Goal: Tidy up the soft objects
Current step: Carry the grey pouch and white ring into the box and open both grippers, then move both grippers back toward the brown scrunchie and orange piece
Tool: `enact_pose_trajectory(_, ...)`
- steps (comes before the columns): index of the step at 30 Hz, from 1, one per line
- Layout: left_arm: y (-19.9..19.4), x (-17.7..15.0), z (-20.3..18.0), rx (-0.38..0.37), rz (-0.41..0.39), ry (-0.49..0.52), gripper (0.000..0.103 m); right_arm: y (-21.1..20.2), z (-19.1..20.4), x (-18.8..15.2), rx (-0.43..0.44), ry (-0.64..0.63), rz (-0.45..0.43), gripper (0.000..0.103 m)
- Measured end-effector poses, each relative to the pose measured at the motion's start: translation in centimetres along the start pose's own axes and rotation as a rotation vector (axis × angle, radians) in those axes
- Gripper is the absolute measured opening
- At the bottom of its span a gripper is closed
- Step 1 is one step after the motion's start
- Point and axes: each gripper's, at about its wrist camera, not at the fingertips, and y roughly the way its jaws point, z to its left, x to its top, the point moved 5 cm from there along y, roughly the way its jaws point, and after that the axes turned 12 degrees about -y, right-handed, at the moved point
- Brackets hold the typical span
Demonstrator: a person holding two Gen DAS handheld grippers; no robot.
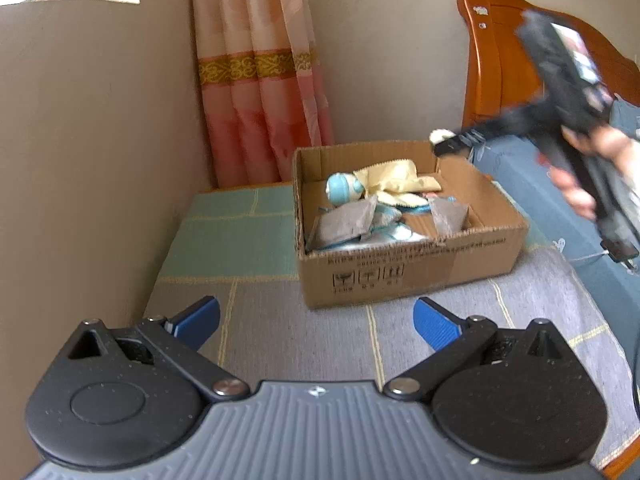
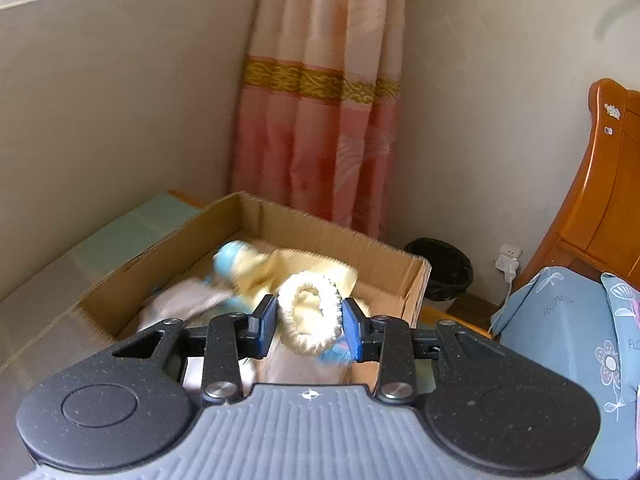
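A cardboard box (image 1: 408, 264) sits in the middle of the left wrist view on a grey and green patchwork bedspread (image 1: 280, 332), in front of a pink curtain (image 1: 256, 92) at upper centre. Several soft things already lie inside: a pale yellow cloth (image 1: 394, 178), a light blue and white rolled item (image 1: 344, 189) to its left, and grey pouches (image 1: 348, 222) with blue-trimmed pieces lower in the box. Judging by that pile, a good part of the sorting looks done.

The left gripper (image 1: 316, 320), at the bottom of its own view, has its blue pads spread wide over the bedspread just short of the box, with nothing between them.

The right gripper (image 2: 309, 322) pinches a cream elastic scrunchie (image 2: 310, 314); in the right wrist view the blue pads sit against both sides of the ring, which hangs over the near edge of the open box, above the blurred contents. In the left wrist view the same tool appears as a dark, blurred shape at the upper right, held by a hand (image 1: 596, 160), with a white tuft at its tip over the box's far right corner.

What seems left for this item is to let it go into the box. Whether more soft objects wait elsewhere cannot be told; only blue floral bedding (image 2: 568, 344) at the lower right and an orange wooden headboard (image 1: 504, 56) show beside the box.
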Motion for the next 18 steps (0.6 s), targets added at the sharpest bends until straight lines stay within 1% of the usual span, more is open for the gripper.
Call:
enact_pose_trajectory(1, 0.0, -0.2, 0.0, 0.002, 0.003, 0.000, 0.102, 1.0, -0.3, 0.5, -0.007, 0.014, 0.013, 0.046)
enact_pose_trajectory(2, -0.1, -0.4, 0.1, 0.004, 0.008, 0.002, 0.102, 1.7, -0.4, 0.8, -0.014, 0.021, 0.015, 0.054)
enact_pose_trajectory(3, -0.1, -0.6, 0.1, 0.004, 0.010, 0.005, 0.102, 2.3, -0.6, 1.1, -0.029, 0.030, 0.011, 0.070)
enact_pose_trajectory(4, -0.2, -0.6, 0.1, 0.004, 0.010, 0.006, 0.102, 2.9, -0.8, 1.3, -0.041, 0.043, 0.019, 0.079)
enact_pose_trajectory(5, -0.3, -0.7, 0.2, 0.002, 0.009, 0.004, 0.102, 3.2, -0.9, 1.4, -0.032, 0.056, 0.029, 0.088)
enact_pose_trajectory(7, -0.4, -0.6, 0.2, -0.009, 0.005, -0.001, 0.102, 3.0, -1.1, 1.5, -0.018, 0.081, 0.019, 0.089)
enact_pose_trajectory(9, -0.6, -0.6, 0.1, -0.014, 0.002, -0.003, 0.102, 2.2, -1.0, 1.5, -0.017, 0.081, 0.013, 0.098)
enact_pose_trajectory(12, -0.9, -0.7, 0.0, -0.023, -0.005, 0.003, 0.102, 0.8, -0.8, 1.3, -0.008, 0.077, 0.002, 0.100)
enact_pose_trajectory(15, -1.1, -0.9, -0.1, -0.028, -0.005, 0.004, 0.102, -0.8, -0.3, 0.7, -0.019, 0.075, 0.005, 0.101)
enact_pose_trajectory(18, -1.3, -1.0, -0.1, -0.025, -0.003, 0.002, 0.102, -2.2, 0.3, -0.3, 0.013, 0.108, 0.015, 0.103)
